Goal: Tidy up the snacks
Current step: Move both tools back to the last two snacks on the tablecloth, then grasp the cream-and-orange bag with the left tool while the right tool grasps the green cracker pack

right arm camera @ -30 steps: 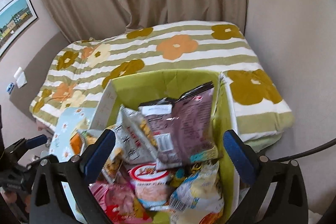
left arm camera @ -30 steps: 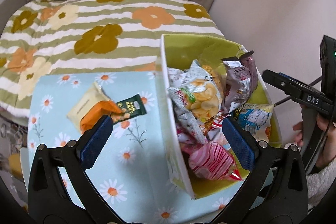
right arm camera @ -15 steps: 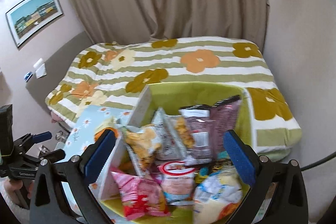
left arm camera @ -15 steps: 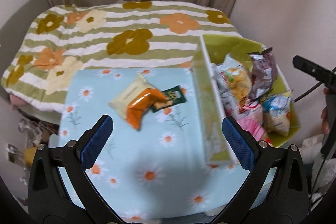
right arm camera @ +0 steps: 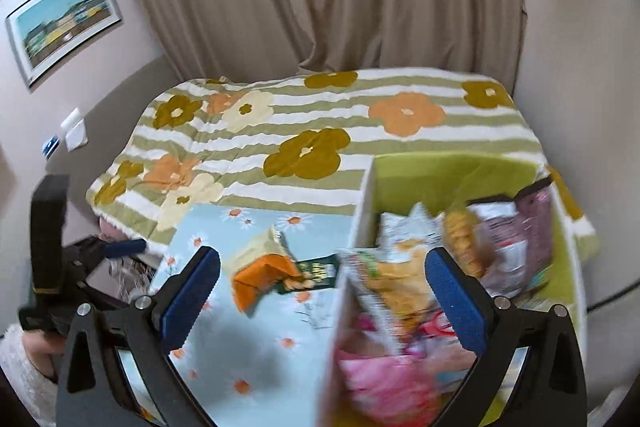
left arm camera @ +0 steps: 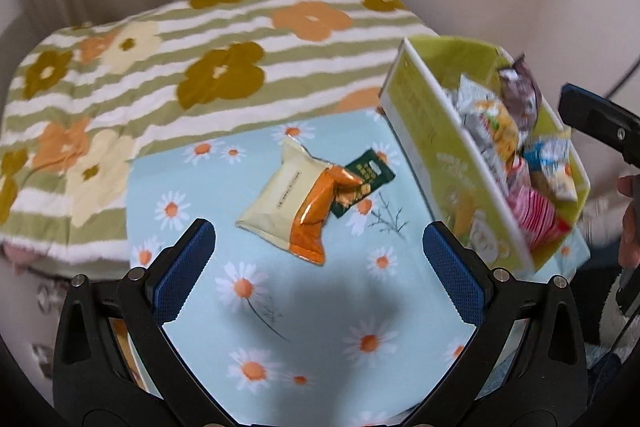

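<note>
**Both grippers open and empty above the loose snack packets**

The left gripper (left arm camera: 319, 259) hangs over the table with its blue-padded jaws spread wide, nothing between them and nothing touched. The right gripper (right arm camera: 324, 295) is equally agape and empty, its jaws straddling the near white wall of the box without contact as far as the blurred view shows.

Just beyond the left jaws, three packets lie overlapped on the pale blue daisy-print tablecloth (left arm camera: 280, 331): a cream-coloured pillow-shaped foil pouch (left arm camera: 276, 199), a crinkled orange plastic packet (left arm camera: 316, 215) resting on its right edge, and a small dark green flat sachet (left arm camera: 366, 179) partly tucked under the orange one. All look light, thin and slippery, with puffed middles that would give under pressure and contents that may crush. My judgement is that a crimped end seam, or the cream pouch's free left edge, offers the surest hold, with a gentle pinch.

To the right stands the lime-green cardboard box with white outer walls (left arm camera: 432, 131), already crowded with assorted snack bags (left arm camera: 500, 123), apart from the three loose packets. Behind lies a striped, flower-patterned bedspread (left arm camera: 200, 39).
</note>
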Action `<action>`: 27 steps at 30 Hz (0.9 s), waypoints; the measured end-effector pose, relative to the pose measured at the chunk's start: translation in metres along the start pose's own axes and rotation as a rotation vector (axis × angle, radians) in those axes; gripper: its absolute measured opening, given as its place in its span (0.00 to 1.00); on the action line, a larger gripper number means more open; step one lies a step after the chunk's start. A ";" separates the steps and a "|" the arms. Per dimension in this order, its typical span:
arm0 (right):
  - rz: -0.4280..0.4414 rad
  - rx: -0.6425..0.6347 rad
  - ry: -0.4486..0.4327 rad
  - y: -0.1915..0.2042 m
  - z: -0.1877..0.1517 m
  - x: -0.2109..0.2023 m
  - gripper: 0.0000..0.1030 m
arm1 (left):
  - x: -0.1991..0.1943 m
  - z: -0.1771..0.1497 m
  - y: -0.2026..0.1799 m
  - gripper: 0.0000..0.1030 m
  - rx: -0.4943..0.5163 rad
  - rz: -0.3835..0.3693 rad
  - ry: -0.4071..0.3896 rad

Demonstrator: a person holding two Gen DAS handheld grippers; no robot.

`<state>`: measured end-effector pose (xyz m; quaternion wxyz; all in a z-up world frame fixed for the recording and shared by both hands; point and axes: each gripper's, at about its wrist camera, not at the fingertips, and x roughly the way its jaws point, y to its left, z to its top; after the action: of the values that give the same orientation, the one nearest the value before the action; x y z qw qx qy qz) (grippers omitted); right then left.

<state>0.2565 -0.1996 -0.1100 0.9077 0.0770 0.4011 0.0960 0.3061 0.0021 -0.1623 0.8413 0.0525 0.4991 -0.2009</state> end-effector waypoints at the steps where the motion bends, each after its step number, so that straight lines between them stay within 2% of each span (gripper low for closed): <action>1: -0.013 0.013 0.003 0.008 -0.001 0.005 0.99 | 0.006 0.000 0.005 1.00 0.024 -0.018 0.012; 7: -0.119 0.092 -0.029 0.045 -0.013 0.028 0.99 | 0.043 0.003 0.034 1.00 0.132 -0.128 0.083; 14: -0.247 0.164 -0.078 0.072 -0.032 0.043 0.99 | 0.088 0.003 0.039 1.00 0.272 -0.222 0.136; 23: -0.343 0.252 -0.084 0.088 -0.067 0.073 0.99 | 0.138 0.012 0.039 0.99 0.324 -0.265 0.146; 27: -0.371 0.287 -0.092 0.089 -0.075 0.082 0.99 | 0.155 0.016 0.040 0.95 0.324 -0.273 0.156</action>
<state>0.2444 -0.0891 -0.1989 0.9069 0.1344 0.3761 -0.1341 0.4002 -0.0106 -0.2925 0.7457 0.1344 0.5262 -0.3860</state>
